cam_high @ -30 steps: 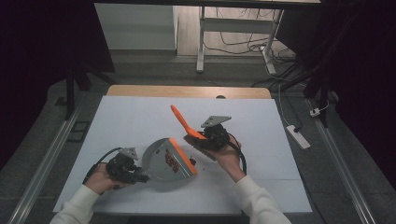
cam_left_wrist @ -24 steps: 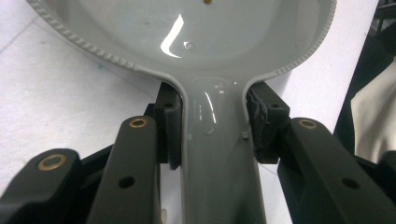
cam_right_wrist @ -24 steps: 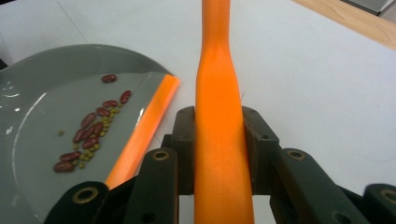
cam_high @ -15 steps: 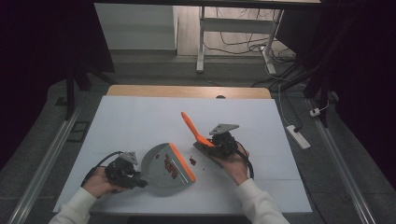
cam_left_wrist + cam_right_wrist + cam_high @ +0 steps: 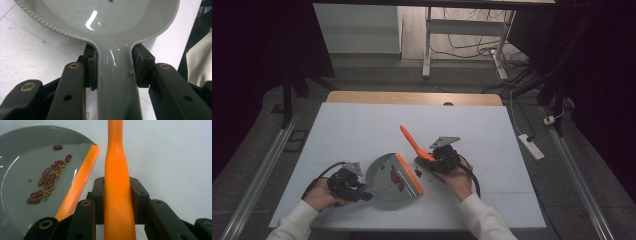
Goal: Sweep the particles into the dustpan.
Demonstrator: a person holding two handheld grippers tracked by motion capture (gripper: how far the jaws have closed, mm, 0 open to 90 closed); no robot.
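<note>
White table [image 5: 362, 125] top, dark room, cabled floor [image 5: 462, 30].

Both forearms wear white long sleeves, the left sleeve [image 5: 292, 225] at seven o'clock in the high view and the right sleeve [image 5: 484, 220] at five o'clock. Each gripper is black, the left gripper [image 5: 346, 181] and the right gripper [image 5: 444, 156] alike topped by a grey three-cornered plate and trailing a black cable. Up close, the black jaw links carry brass-coloured pivot bushings and small round holes.
</note>
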